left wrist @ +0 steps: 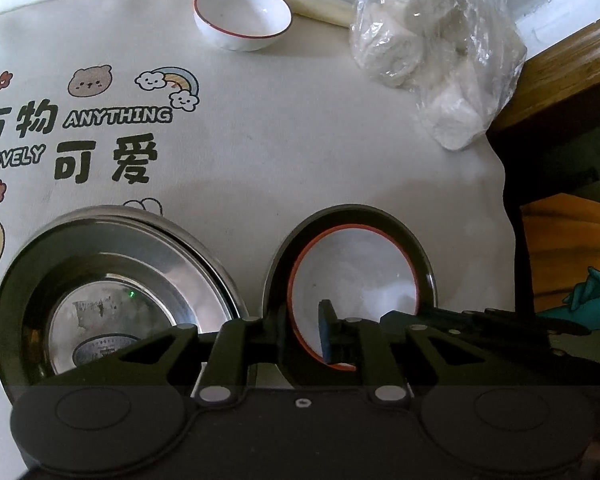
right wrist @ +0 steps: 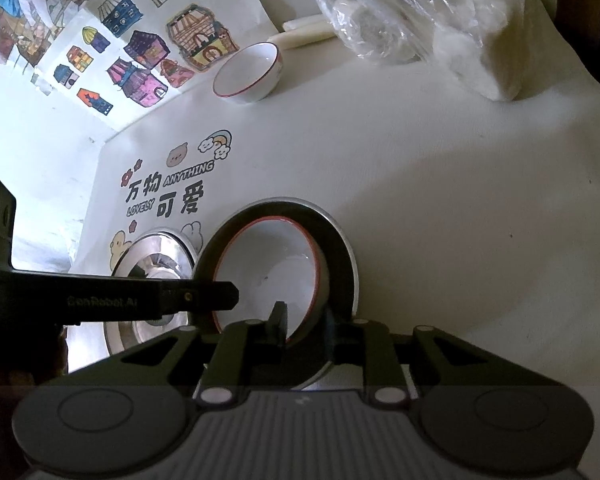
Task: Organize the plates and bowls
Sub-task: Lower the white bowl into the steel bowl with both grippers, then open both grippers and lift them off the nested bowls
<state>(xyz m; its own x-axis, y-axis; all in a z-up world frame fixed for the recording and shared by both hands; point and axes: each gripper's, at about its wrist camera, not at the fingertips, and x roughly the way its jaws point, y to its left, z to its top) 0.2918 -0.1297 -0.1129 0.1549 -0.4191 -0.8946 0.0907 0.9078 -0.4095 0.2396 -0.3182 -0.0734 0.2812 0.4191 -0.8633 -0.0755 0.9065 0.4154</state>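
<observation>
A white bowl with a red rim [left wrist: 356,272] [right wrist: 272,264] sits inside a steel plate [left wrist: 400,224] [right wrist: 340,256] near the table's right edge. My left gripper [left wrist: 302,312] straddles the bowl's near-left rim, its blue pad [left wrist: 326,332] inside the bowl with a small gap to the wall. My right gripper [right wrist: 305,314] straddles the near-right rim, fingers close on both sides; contact is unclear. Each gripper reaches into the other's view, the right gripper [left wrist: 392,314] and the left gripper [right wrist: 228,294]. A second steel plate [left wrist: 28,264] [right wrist: 156,248] lies to the left. Another red-rimmed bowl [left wrist: 242,16] [right wrist: 248,74] stands at the far side.
A clear bag of white buns [left wrist: 432,52] [right wrist: 440,20] lies at the far right, with a pale roll [left wrist: 316,4] behind the far bowl. The printed tablecloth drops off at the right beside wooden furniture [left wrist: 560,76]. A wall with drawings [right wrist: 140,40] bounds the far left.
</observation>
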